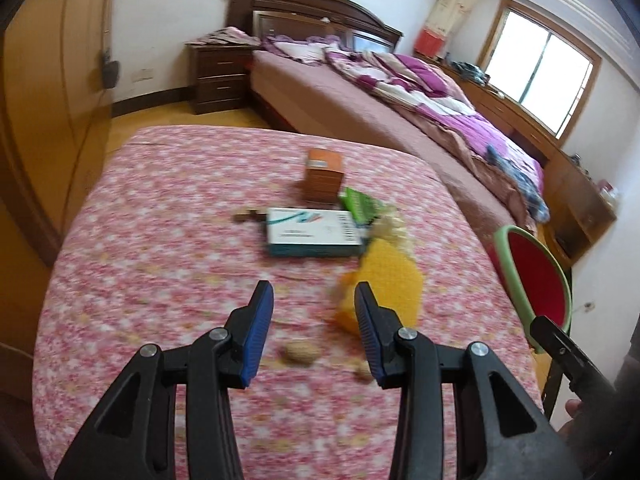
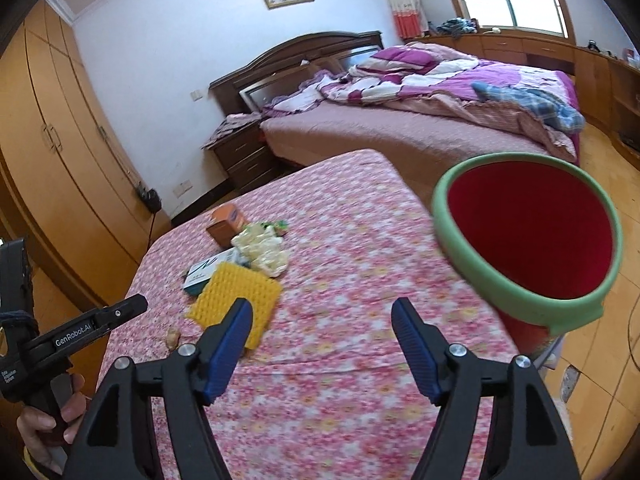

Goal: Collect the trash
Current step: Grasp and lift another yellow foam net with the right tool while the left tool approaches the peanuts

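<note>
A table covered in a pink floral cloth (image 1: pixel 168 240) is carrying an orange box (image 1: pixel 325 175), a white and teal carton (image 1: pixel 314 232), a green packet (image 1: pixel 360 206), crumpled pale wrapping (image 2: pixel 262 250), a yellow textured pad (image 2: pixel 236 300) and a walnut (image 1: pixel 302 353).

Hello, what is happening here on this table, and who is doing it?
A person holds a gripper in each hand over a table with a pink flowered cloth. Both the left gripper and the right gripper are open and empty. Boxes, a yellow sponge and nut shells remain there; the red bin waits beside.
</note>
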`<move>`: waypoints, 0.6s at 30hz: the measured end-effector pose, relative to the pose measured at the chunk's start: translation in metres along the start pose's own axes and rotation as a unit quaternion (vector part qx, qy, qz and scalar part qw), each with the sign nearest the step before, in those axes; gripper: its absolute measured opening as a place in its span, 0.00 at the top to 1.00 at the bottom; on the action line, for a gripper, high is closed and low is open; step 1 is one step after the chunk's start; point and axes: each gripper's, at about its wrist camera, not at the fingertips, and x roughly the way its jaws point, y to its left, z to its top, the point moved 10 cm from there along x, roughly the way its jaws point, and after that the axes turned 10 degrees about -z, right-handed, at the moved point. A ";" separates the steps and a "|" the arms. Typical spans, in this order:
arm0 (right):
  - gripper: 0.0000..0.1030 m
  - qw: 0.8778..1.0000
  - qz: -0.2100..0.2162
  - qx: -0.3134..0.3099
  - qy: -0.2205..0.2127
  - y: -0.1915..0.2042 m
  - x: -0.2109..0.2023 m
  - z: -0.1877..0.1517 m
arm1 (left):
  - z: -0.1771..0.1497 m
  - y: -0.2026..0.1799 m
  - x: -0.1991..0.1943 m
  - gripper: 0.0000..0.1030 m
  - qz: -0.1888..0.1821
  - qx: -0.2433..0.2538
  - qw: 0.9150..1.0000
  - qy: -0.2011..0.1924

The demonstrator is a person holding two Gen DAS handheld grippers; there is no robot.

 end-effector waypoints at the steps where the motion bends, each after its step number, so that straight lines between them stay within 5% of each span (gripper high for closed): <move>1: 0.26 1.000 0.002 -0.004 0.004 0.005 0.002 -0.001 | -0.001 0.006 -0.001 0.59 0.004 -0.004 1.000 -0.001; 18: 0.25 0.993 0.024 -0.090 0.072 0.093 0.069 -0.021 | -0.009 0.068 0.013 0.56 0.033 -0.060 0.998 0.002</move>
